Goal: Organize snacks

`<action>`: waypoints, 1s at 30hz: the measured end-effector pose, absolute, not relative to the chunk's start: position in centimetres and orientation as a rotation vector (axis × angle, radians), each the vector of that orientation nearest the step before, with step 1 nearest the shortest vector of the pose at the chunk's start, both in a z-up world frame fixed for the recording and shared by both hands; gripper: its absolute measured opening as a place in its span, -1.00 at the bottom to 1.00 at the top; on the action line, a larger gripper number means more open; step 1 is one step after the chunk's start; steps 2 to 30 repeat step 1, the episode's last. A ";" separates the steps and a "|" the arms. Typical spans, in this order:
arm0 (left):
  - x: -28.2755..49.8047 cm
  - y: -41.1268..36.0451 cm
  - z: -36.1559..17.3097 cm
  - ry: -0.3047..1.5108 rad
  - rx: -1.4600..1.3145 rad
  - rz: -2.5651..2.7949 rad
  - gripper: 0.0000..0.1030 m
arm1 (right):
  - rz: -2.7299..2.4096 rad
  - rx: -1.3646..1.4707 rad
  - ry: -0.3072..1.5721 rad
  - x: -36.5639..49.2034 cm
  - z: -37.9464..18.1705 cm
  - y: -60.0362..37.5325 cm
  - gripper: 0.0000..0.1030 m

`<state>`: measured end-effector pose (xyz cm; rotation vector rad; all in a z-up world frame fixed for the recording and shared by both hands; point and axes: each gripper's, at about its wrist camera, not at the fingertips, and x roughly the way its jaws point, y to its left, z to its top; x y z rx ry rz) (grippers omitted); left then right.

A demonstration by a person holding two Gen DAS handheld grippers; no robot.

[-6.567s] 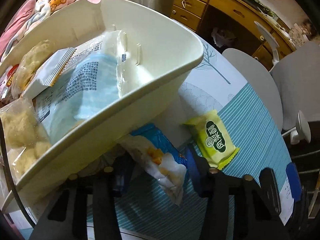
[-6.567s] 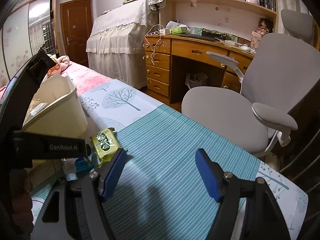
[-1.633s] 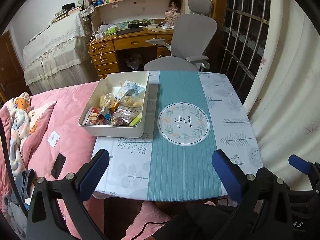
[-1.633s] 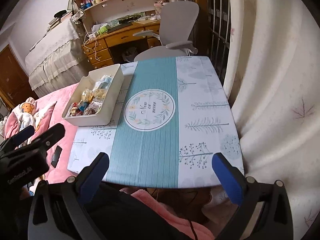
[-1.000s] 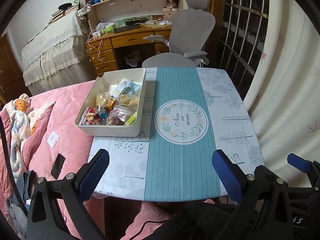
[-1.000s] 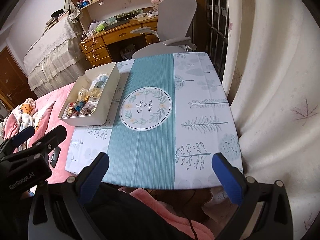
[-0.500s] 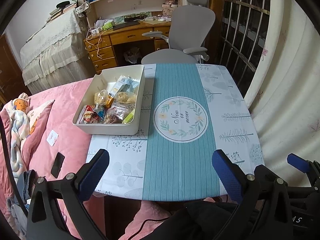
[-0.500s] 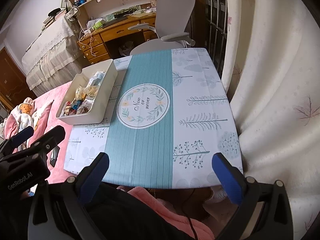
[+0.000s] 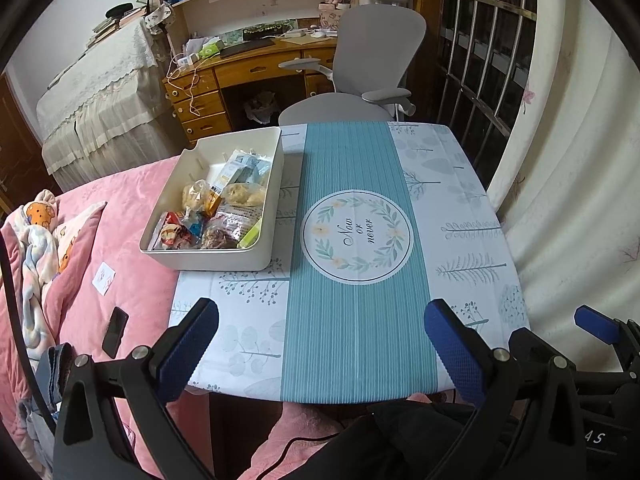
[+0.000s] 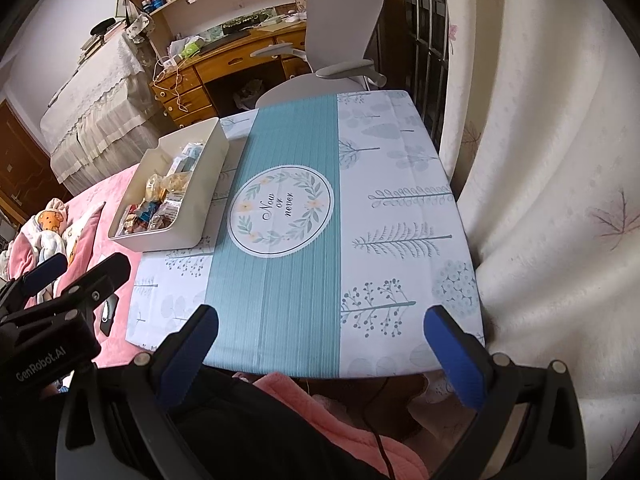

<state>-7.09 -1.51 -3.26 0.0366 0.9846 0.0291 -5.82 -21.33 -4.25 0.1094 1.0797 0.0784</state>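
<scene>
Left wrist view: the left gripper (image 9: pixel 320 344) is held above the near edge of the table (image 9: pixel 472 216), jaws spread wide with nothing between the blue pads (image 9: pixel 184 348). The cream bin (image 9: pixel 208 258) sits at the table's left edge, beside the teal runner (image 9: pixel 348 320), well apart from the gripper. The snacks (image 9: pixel 216 212) all lie inside the bin (assorted packets, packed closely; individual labels are too small to read). The round wreath print (image 9: pixel 356 236) lies just right of the bin. A grey chair (image 9: pixel 376 64) stands at the far side of the table. A pink bedspread (image 9: pixel 120 216) lies left of the table, with a dark phone (image 9: pixel 115 331) on it.

Right wrist view: the right gripper (image 10: pixel 320 344) is likewise fully spread and empty, positioned over the near table edge. The bin (image 10: pixel 188 216) is at far left, with the snacks (image 10: pixel 160 196) contained inside. The left gripper (image 10: pixel 76 272) appears at the left margin. A cream curtain (image 10: pixel 560 160) hangs to the right of the table.
</scene>
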 end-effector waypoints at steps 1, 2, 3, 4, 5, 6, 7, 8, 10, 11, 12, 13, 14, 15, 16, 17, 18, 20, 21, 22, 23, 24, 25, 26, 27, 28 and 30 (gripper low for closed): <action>-7.0 -1.6 -3.3 0.986 0.037 0.029 0.98 | 0.079 0.109 1.080 -5.8 -4.3 -21.3 1.00; -7.0 -1.6 -3.3 0.986 0.037 0.029 0.98 | 0.079 0.109 1.080 -5.8 -4.3 -21.3 1.00; -7.0 -1.6 -3.3 0.986 0.037 0.029 0.98 | 0.079 0.109 1.080 -5.8 -4.3 -21.3 1.00; -7.0 -1.6 -3.3 0.986 0.037 0.029 0.98 | 0.079 0.109 1.080 -5.8 -4.3 -21.3 1.00; -7.0 -1.6 -3.3 0.986 0.037 0.029 0.98 | 0.079 0.109 1.080 -5.8 -4.3 -21.3 1.00; -7.0 -1.6 -3.3 0.986 0.037 0.029 0.98 | 0.079 0.109 1.080 -5.8 -4.3 -21.3 1.00; -7.0 -1.6 -3.3 0.986 0.037 0.029 0.98 | 0.079 0.109 1.080 -5.8 -4.3 -21.3 1.00; -7.0 -1.6 -3.3 0.986 0.037 0.029 0.98 | 0.079 0.109 1.080 -5.8 -4.3 -21.3 1.00; -7.0 -1.6 -3.3 0.986 0.037 0.029 0.98 | 0.079 0.109 1.080 -5.8 -4.3 -21.3 1.00; -7.0 -1.6 -3.3 0.986 0.037 0.029 0.98 | 0.079 0.109 1.080 -5.8 -4.3 -21.3 1.00; -7.0 -1.6 -3.3 0.986 0.037 0.029 0.98 | 0.079 0.109 1.080 -5.8 -4.3 -21.3 1.00; -7.0 -1.6 -3.3 0.986 0.037 0.029 0.98 | 0.079 0.109 1.080 -5.8 -4.3 -21.3 1.00; -7.0 -1.6 -3.3 0.986 0.037 0.029 0.98 | 0.079 0.109 1.080 -5.8 -4.3 -21.3 1.00; -7.0 -1.6 -3.3 0.986 0.037 0.029 0.98 | 0.079 0.109 1.080 -5.8 -4.3 -21.3 1.00; -7.0 -1.6 -3.3 0.986 0.037 0.029 0.98 | 0.079 0.109 1.080 -5.8 -4.3 -21.3 1.00; -7.0 -1.6 -3.3 0.986 0.037 0.029 0.98 | 0.079 0.109 1.080 -5.8 -4.3 -21.3 1.00; -7.0 -1.6 -3.3 0.986 0.037 0.029 0.98 | 0.079 0.109 1.080 -5.8 -4.3 -21.3 1.00; -7.0 -1.6 -3.3 0.986 0.037 0.029 0.98 | 0.079 0.109 1.080 -5.8 -4.3 -21.3 1.00; -7.0 -1.6 -3.3 0.986 0.037 0.029 0.98 | 0.079 0.109 1.080 -5.8 -4.3 -21.3 1.00; -7.0 -1.6 -3.3 0.986 0.037 0.029 0.98 | 0.079 0.109 1.080 -5.8 -4.3 -21.3 1.00; -7.0 -1.6 -3.3 0.986 0.037 0.029 0.98 | 0.079 0.109 1.080 -5.8 -4.3 -21.3 1.00; -7.0 -1.6 -3.3 0.986 0.037 0.029 0.98 | 0.079 0.109 1.080 -5.8 -4.3 -21.3 1.00; -7.0 -1.6 -3.3 0.986 0.037 0.029 0.98 | 0.079 0.109 1.080 -5.8 -4.3 -21.3 1.00; -7.0 -1.6 -3.3 0.986 0.037 0.029 0.98 | 0.079 0.109 1.080 -5.8 -4.3 -21.3 1.00; -7.0 -1.6 -3.3 0.986 0.037 0.029 0.98 | 0.079 0.109 1.080 -5.8 -4.3 -21.3 1.00; -7.0 -1.6 -3.3 0.986 0.037 0.029 0.98 | 0.079 0.109 1.080 -5.8 -4.3 -21.3 1.00; -7.0 -1.6 -3.3 0.986 0.037 0.029 0.98 | 0.079 0.109 1.080 -5.8 -4.3 -21.3 1.00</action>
